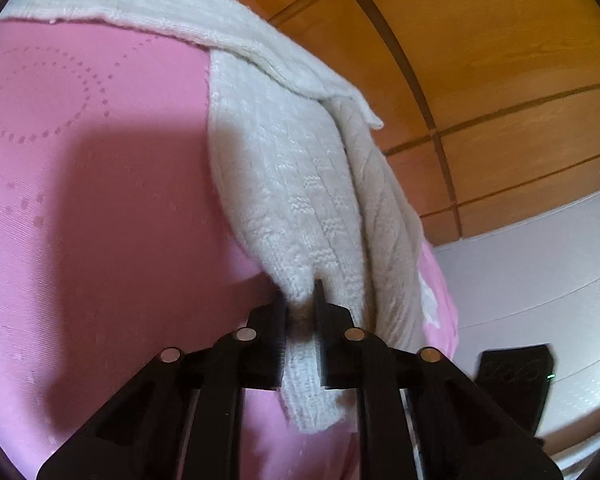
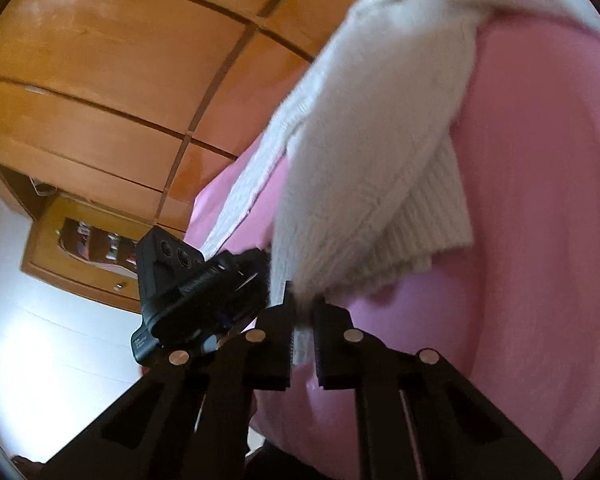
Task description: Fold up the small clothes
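1. The white knit garment (image 1: 284,184) lay on the pink cover (image 1: 80,200), near its edge.
2. The left gripper (image 1: 302,312) and the right gripper (image 2: 302,316) were each clamped on its fabric.
3. Risk: thin pinches could slip once the knit is lifted.
4. Only the right view showed the ribbed cuff (image 2: 432,220) and the other gripper's body.

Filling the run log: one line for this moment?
left tool: shut on white knit | right tool: shut on white knit | surface: pink cover
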A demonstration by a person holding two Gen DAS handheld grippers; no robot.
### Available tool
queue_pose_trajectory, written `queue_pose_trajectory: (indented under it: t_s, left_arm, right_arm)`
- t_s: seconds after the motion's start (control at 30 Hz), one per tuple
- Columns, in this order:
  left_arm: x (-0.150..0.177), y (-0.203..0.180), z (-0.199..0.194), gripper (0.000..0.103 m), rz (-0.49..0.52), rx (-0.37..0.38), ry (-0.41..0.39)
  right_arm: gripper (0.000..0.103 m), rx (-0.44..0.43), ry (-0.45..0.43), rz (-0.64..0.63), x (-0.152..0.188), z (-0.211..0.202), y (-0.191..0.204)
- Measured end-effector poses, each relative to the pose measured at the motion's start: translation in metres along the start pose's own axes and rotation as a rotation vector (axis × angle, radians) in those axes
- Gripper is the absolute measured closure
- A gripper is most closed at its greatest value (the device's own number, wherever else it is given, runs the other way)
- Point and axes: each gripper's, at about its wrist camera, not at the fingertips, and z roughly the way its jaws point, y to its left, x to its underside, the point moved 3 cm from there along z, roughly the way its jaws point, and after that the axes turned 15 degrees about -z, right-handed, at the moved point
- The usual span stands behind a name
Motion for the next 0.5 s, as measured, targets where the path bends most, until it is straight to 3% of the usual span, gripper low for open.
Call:
queue_pose_trajectory:
  t_s: [0.2, 0.37, 0.5]
  left_arm:
    - [-0.014, -0.029, -0.068, 0.097, 0.066, 0.041, -0.088]
    - [-0.017, -0.059, -0.155, 0.101, 0.182, 0.045, -0.199]
    - [-0.016, -0.066, -0.207, 0.101, 0.21, 0.028, -0.274]
  right_arm:
    - [0.098, 0.128, -0.138, -0.254, -0.024, -0.074, 0.046]
    - [0.098, 0.194, -0.305, -0.336, -0.034, -0.152, 0.071]
    - [0.098, 0.223, -0.398, -0.349, -0.03, -0.211, 0.073]
